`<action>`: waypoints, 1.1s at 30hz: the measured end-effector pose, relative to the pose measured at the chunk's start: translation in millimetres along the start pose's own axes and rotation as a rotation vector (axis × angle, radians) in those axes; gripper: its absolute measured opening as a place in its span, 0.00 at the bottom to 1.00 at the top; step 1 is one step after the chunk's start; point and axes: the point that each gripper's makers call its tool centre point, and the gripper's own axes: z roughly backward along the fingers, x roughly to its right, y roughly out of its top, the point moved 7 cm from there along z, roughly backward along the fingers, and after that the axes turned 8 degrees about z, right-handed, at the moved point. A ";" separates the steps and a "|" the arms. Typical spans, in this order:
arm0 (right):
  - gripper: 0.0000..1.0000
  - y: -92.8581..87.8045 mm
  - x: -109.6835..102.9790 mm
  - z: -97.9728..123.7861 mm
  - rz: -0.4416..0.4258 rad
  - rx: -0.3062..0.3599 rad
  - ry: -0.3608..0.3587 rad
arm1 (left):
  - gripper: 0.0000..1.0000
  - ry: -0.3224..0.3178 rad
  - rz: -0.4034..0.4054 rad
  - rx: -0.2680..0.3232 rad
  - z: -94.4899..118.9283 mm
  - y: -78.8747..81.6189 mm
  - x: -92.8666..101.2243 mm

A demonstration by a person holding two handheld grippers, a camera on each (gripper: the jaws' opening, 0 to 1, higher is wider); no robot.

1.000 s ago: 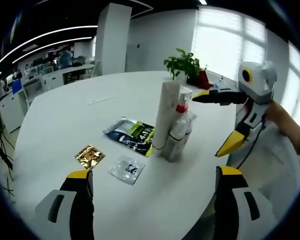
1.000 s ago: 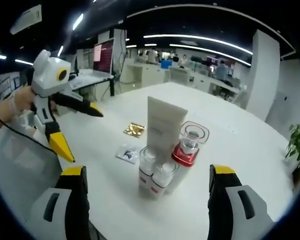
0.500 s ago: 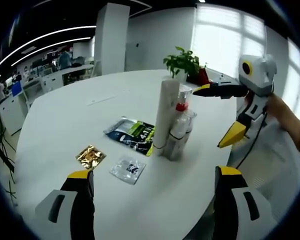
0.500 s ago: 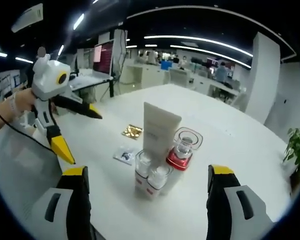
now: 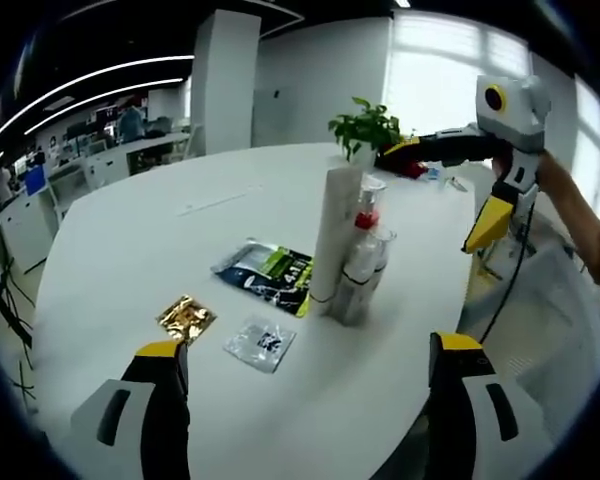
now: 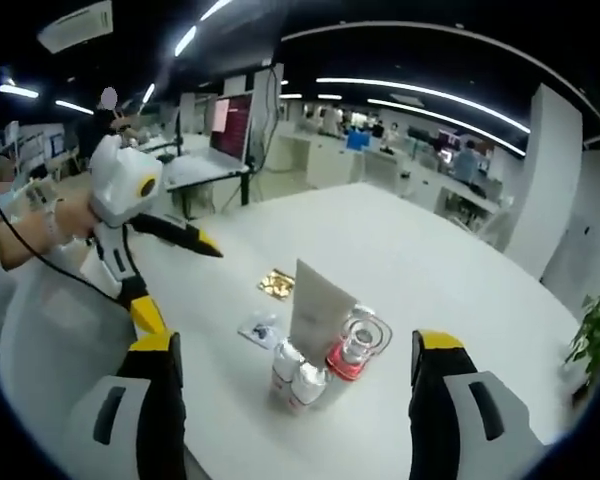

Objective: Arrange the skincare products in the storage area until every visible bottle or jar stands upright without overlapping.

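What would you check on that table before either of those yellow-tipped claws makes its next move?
1. Tall white tube upright: ok.
2. Small clear bottles and red-collared bottle upright: ok, as far as both views show.
3. Products overlapping: cannot tell; they stand bunched tightly, and gaps between them are not visible.
4. Left gripper free: ok, jaws apart, nothing between them.
5. Right gripper free: ok, jaws apart, empty, held back from the cluster.
6. Flat sachets out of the way: ok; the gold packet, clear packet and dark pouch lie beside the bottles on the white table.
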 end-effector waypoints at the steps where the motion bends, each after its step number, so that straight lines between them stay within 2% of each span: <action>1: 0.88 3.9 1.6 -1.0 0.018 0.008 0.013 | 0.96 0.012 -0.004 -0.004 0.6 -0.3 -1.9; 5: 0.85 11.6 6.9 -4.1 0.056 -0.005 0.046 | 0.96 0.041 -0.017 -0.010 1.7 -1.5 -6.4; 10: 0.78 28.7 21.5 -2.5 0.084 0.036 0.083 | 0.96 0.041 -0.015 -0.013 1.9 -2.9 -7.1; 17: 0.72 46.7 45.0 0.1 0.082 0.082 0.087 | 0.95 0.038 -0.005 -0.010 1.6 -3.1 -7.1; 20: 0.73 49.6 53.1 -2.1 0.080 0.078 0.077 | 0.95 0.037 -0.006 -0.013 1.5 -3.6 -6.9; 24: 0.68 55.4 65.4 -7.4 0.068 0.092 0.082 | 0.95 0.038 -0.002 -0.013 1.5 -3.5 -7.6; 29: 0.58 56.7 82.1 -17.6 0.070 0.099 0.087 | 0.95 0.039 0.009 -0.009 1.9 -3.8 -8.5; 31: 0.52 54.3 90.2 -22.6 0.063 0.102 0.095 | 0.94 0.042 0.012 -0.010 2.1 -4.7 -9.3; 33: 0.50 50.6 98.0 -28.8 0.043 0.097 0.095 | 0.94 0.047 0.017 -0.013 2.1 -5.2 -10.4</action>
